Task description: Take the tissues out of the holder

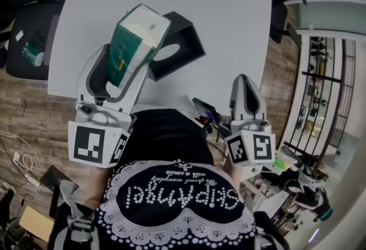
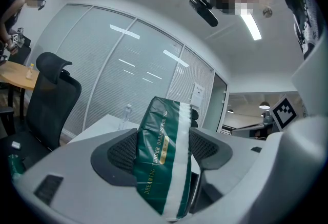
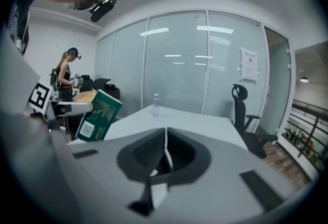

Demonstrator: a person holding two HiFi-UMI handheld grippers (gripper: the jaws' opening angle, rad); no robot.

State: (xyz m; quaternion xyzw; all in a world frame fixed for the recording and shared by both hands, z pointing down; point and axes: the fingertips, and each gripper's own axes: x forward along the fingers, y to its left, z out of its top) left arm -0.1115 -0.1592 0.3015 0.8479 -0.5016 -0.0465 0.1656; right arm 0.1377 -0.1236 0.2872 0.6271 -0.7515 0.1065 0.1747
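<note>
— Where is the tissue pack [image 1: 137, 43]?
— In the left hand-held gripper [image 1: 127, 61]. Both pads are pressed against its green sides, with the white end pointing up and away from the person. It sits tilted.
— And the holder [image 1: 189, 42]?
— It is black and lies on the white worktop [image 1: 217, 3], just right of the pack, with its oval opening showing. From the head view the pack overlaps the holder's left edge. I cannot tell whether the two touch.
— What about the right hand-held gripper [image 1: 246, 80]?
— It is clenched with nothing in it. In its own view the two pads meet along a thin seam. It is near the worktop's near edge, well apart from the holder.
— Anything further out?
— A clear bottle [image 3: 155, 104] stands at the worktop's far end, and a black office chair [image 3: 246, 115] is beyond it.
</note>
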